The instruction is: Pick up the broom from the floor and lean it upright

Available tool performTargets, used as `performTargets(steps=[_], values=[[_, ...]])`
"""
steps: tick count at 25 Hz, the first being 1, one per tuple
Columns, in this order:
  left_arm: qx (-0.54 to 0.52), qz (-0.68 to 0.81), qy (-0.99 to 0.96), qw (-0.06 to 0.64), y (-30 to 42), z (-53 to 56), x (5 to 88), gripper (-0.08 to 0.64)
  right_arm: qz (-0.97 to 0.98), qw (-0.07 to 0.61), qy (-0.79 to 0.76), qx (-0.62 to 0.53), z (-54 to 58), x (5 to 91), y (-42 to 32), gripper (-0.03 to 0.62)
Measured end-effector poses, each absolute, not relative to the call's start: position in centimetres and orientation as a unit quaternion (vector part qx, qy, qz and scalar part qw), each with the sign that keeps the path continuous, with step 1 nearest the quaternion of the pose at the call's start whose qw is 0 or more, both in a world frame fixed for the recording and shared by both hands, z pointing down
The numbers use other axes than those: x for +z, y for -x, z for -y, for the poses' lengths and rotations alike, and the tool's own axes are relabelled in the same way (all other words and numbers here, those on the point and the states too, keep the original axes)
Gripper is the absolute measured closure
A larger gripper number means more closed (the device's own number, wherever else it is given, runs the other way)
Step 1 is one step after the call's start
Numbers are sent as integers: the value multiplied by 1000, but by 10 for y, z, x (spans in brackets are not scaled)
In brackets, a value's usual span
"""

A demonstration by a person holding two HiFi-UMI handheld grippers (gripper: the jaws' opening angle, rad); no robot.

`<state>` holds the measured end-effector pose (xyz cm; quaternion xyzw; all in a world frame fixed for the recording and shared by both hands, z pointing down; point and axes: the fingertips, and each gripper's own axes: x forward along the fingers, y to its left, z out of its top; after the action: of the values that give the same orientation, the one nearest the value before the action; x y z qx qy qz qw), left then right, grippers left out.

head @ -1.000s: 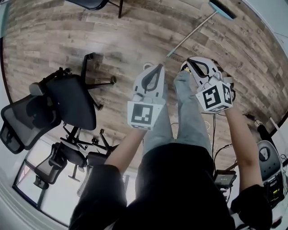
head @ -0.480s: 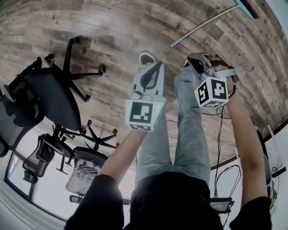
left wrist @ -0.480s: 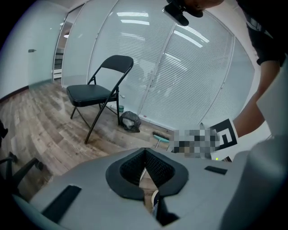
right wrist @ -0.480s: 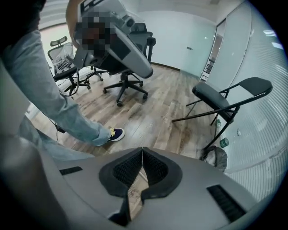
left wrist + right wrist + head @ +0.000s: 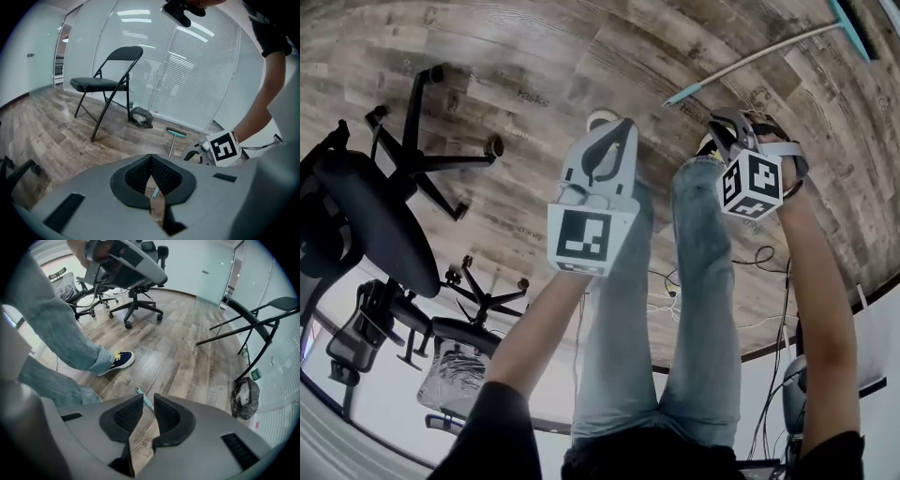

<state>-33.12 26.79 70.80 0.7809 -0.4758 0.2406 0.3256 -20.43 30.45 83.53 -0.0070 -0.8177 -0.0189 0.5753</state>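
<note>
Wooden plank floor [image 5: 534,56], wide and mostly bare in the middle.

Black office chair [image 5: 375,216] at the floor's left edge, star base and castors turned toward the middle. More office chairs behind it, by the glass wall.

Black folding chair [image 5: 110,79] stands upright near the blinds.

Person's legs in light jeans [image 5: 703,281] stand mid-floor, one dark shoe [image 5: 119,359] flat on the planks.

Broom [image 5: 759,58] lies flat on the floor. Its teal head is toward the far right corner, and its handle runs back toward the person.

Left gripper [image 5: 623,127]: jaws pressed together, nothing in them. It is raised off the floor.

Right gripper [image 5: 722,122]: jaws have just been opening and now stand spread. The pads hold nothing. The broom's teal handle tip shows on the floor beyond the gap, apart from the pads.

Crumpled black bag [image 5: 140,117] lies by the folding chair's feet.
</note>
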Motion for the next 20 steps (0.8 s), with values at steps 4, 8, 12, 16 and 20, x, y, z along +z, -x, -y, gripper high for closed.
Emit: performTargets(steps=[4,8,12,16,20], values=[[259,477,-771,334,346,-277,767,540,805,592,28,-35,-307,893,201,503],[272,467,-768,343,352,-289,812,540,794,604,45,-46,-313,937,195,497],[278,465,-767,343,355,-290,840,540,789,608,63,-61,-311,972,194,474],[276,464,-769,342,352,-286,872,540,781,614,82,-78,-306,1009,194,466],[264,469,-769,345,349,-277,898,540,776,617,102,-89,-305,1044,199,459]])
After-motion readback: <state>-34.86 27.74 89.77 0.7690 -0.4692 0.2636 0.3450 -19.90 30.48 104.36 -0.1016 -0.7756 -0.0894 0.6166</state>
